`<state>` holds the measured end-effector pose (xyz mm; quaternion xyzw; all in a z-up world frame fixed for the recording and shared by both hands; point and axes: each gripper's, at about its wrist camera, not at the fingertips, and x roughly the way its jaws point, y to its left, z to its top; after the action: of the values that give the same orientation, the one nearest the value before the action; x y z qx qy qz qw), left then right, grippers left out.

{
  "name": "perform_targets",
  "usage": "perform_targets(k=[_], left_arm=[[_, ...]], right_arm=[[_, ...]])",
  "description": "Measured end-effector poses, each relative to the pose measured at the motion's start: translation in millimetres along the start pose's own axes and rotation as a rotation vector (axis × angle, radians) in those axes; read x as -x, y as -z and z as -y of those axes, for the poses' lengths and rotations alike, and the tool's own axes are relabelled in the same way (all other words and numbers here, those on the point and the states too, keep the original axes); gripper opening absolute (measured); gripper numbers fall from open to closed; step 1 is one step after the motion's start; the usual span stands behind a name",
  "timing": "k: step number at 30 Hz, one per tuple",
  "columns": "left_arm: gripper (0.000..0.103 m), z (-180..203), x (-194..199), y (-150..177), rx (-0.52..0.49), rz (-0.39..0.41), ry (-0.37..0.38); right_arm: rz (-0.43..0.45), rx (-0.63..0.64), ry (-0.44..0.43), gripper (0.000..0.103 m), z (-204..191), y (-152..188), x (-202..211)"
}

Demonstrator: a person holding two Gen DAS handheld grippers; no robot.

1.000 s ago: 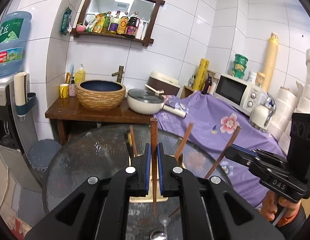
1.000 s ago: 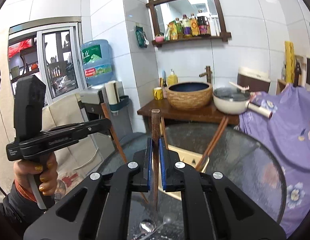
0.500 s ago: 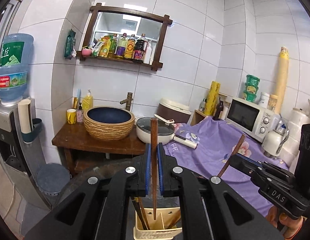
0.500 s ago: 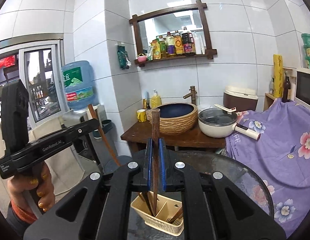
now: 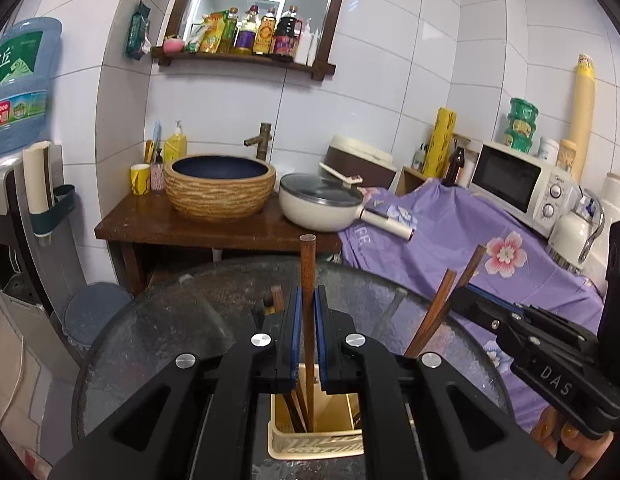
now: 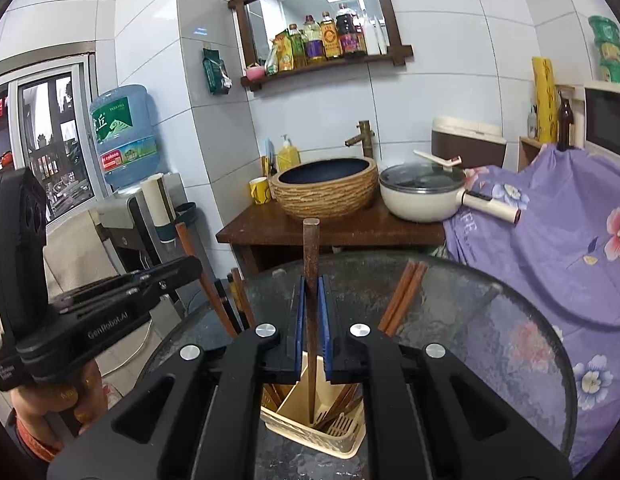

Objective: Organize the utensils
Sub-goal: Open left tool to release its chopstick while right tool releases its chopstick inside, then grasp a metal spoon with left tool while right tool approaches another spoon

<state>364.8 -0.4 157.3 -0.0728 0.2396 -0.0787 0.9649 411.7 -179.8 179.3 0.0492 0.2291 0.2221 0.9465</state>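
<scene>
My left gripper (image 5: 306, 316) is shut on a brown wooden chopstick (image 5: 308, 264), held upright with its lower end inside the cream utensil basket (image 5: 313, 440). My right gripper (image 6: 311, 312) is shut on another brown chopstick (image 6: 311, 248), also upright with its tip down in the same basket (image 6: 306, 426). The basket stands on the round glass table (image 5: 170, 320) and holds several other chopsticks leaning out. The right gripper also shows in the left wrist view (image 5: 457, 294), and the left gripper in the right wrist view (image 6: 190, 266).
Behind the table is a wooden stand (image 5: 150, 220) with a woven basin (image 5: 220, 186) and a white lidded pan (image 5: 321, 204). A purple floral cloth (image 5: 469, 240) covers the right side under a microwave (image 5: 517, 184). A water dispenser (image 6: 126, 136) stands left.
Both grippers have come down over the basket with their chopsticks. The chopstick tips now reach into the basket compartments, and the table fills more of both views.
</scene>
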Motion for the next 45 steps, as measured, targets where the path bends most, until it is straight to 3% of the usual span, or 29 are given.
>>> perform_targets(k=[17,19,21,24,25,26,27,28,33,39,45], left_arm=[[0.009,-2.7,-23.3,30.9,-0.002,-0.073,0.001],[0.025,-3.8,-20.1,33.4,0.006,-0.067,0.002],[0.052,-4.1,-13.7,36.6,0.02,-0.052,0.011],[0.064,-1.2,2.2,49.6,0.005,-0.034,0.015],[0.068,0.4,5.7,55.1,-0.006,-0.035,0.007],[0.075,2.0,10.5,64.5,-0.019,-0.04,-0.003],[0.078,3.1,13.6,73.0,-0.026,-0.046,-0.006],[0.078,4.1,16.5,83.8,-0.036,-0.063,-0.005],[0.078,10.6,21.8,143.6,-0.113,-0.182,-0.041],[0.078,25.6,18.9,204.8,-0.164,-0.325,-0.015],[0.074,34.5,10.5,232.9,-0.184,-0.372,-0.053]], right_arm=[[-0.042,-0.031,0.025,0.008,11.2,29.8,-19.9],[-0.028,-0.023,0.033,0.008,10.9,31.7,-14.8],[-0.011,-0.007,0.041,0.008,8.1,33.8,-7.6],[0.012,0.008,0.053,0.011,4.5,46.0,10.2],[0.015,0.008,0.05,0.019,4.5,49.7,14.3],[0.018,0.002,0.047,0.037,4.7,57.4,20.2],[0.021,-0.01,0.05,0.048,5.6,66.4,25.5],[0.021,-0.016,0.054,0.057,7.0,73.2,29.0],[-0.056,-0.02,0.114,0.058,13.3,121.4,34.9],[-0.165,-0.082,0.177,0.058,27.7,177.9,30.0],[-0.205,-0.108,0.224,0.058,33.0,211.7,34.3]])
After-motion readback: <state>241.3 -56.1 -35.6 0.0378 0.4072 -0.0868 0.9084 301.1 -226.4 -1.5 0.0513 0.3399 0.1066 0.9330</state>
